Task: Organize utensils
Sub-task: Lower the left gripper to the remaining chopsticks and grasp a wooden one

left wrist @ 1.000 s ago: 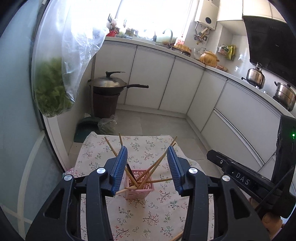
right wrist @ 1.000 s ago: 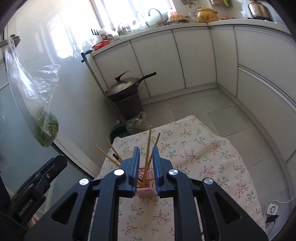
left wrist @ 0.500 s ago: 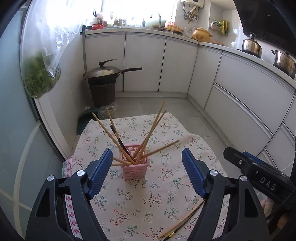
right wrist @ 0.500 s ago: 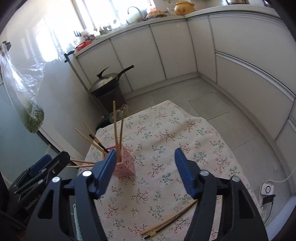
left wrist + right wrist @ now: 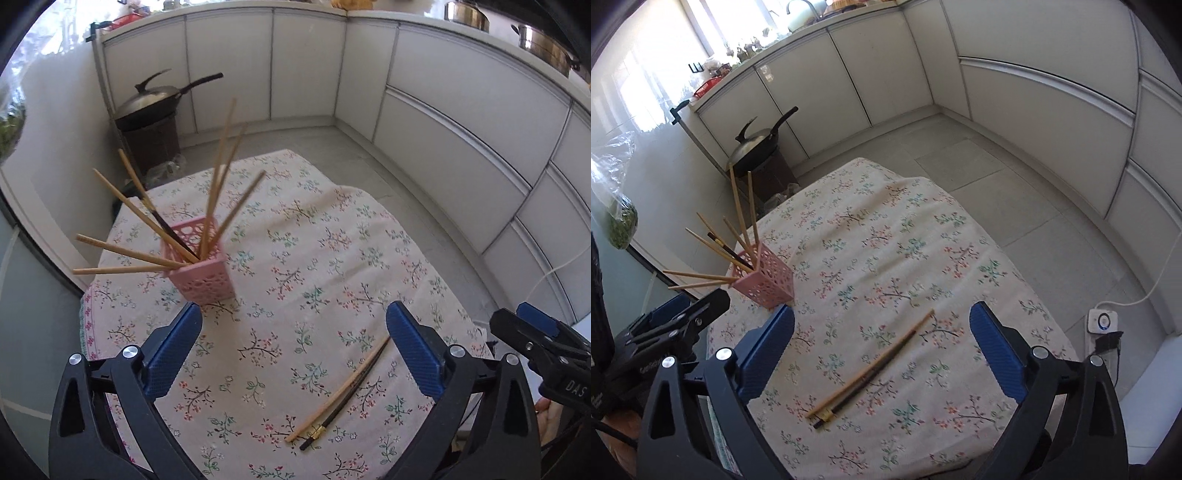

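The flowery tablecloth [image 5: 923,236] has a pink basket [image 5: 201,262] full of chopsticks [image 5: 218,177] on its far left. Two loose chopsticks [image 5: 871,365] lie between the right gripper [image 5: 882,347] pads. Both the right and left gripper [image 5: 295,350] are opening wide, holding nothing.

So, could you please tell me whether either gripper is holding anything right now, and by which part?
Nothing is held. The left gripper and right gripper have opening jaws with nothing between them; two chopsticks lie loose on the tablecloth.
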Available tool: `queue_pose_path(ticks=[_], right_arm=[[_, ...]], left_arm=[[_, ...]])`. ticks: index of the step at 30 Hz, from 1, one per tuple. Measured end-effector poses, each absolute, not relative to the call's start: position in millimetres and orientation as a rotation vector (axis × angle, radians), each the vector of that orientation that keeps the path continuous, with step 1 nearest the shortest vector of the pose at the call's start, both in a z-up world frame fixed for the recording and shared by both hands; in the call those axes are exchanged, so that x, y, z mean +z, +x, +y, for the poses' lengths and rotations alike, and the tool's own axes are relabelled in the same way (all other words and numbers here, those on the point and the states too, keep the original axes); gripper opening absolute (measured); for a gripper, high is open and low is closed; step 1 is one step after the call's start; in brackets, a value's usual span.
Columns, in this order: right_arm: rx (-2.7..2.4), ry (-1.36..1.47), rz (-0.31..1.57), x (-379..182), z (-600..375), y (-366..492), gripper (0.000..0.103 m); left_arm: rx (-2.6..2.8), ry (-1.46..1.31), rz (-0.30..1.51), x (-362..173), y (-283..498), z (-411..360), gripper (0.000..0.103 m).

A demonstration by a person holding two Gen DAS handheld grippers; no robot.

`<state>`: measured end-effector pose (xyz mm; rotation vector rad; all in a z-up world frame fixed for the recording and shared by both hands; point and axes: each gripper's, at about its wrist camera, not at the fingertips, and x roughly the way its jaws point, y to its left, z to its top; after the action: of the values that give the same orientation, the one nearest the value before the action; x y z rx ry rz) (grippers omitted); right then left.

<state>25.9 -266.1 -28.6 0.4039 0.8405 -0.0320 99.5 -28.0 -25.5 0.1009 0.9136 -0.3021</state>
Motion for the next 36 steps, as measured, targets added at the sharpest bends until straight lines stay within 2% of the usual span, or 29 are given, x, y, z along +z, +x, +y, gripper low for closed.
queue_pose_path(ticks=[10,18,19,20,24,26,28,31,33,36], right_arm=[[-0.168,0.416,0.926,-82,-329,-22,0.095],[-0.162,0.528,1.0,-105,-354,-24,0.095],[-0.15,0.536,1.013,-107,-354,-22,0.095],[-0.138,0.541,1.025,-109,-353,-20,0.095],[-0.104,0.539,1.043,-112,-344,-13,0.095],[-0.102,0.532,1.05,-114,-339,-9,0.095],[-0.093,0.534,1.061,-116,-333,-3,0.095],[-0.094,0.533,1.07,-119,-327,4,0.095],[-0.108,0.54,1.066,-119,-325,5,0.095],[-0.142,0.55,1.033,-114,-329,0,0.095]], left_arm=[[-0.477,0.296,1.207,-128,120,-126,0.096],[-0.435,0.395,1.282,-180,151,-172,0.094],[-0.401,0.401,1.282,-184,155,-169,0.09],[-0.369,0.404,1.285,-188,160,-164,0.082],[-0.339,0.294,1.326,-195,178,-133,0.063],[-0.326,0.282,1.323,-192,180,-121,0.046],[-0.33,0.267,1.331,-191,182,-109,0.04],[-0.348,0.207,1.354,-189,181,-94,0.038],[-0.42,0.179,1.376,-185,178,-98,0.041],[-0.54,0.184,1.343,-172,165,-124,0.057]])
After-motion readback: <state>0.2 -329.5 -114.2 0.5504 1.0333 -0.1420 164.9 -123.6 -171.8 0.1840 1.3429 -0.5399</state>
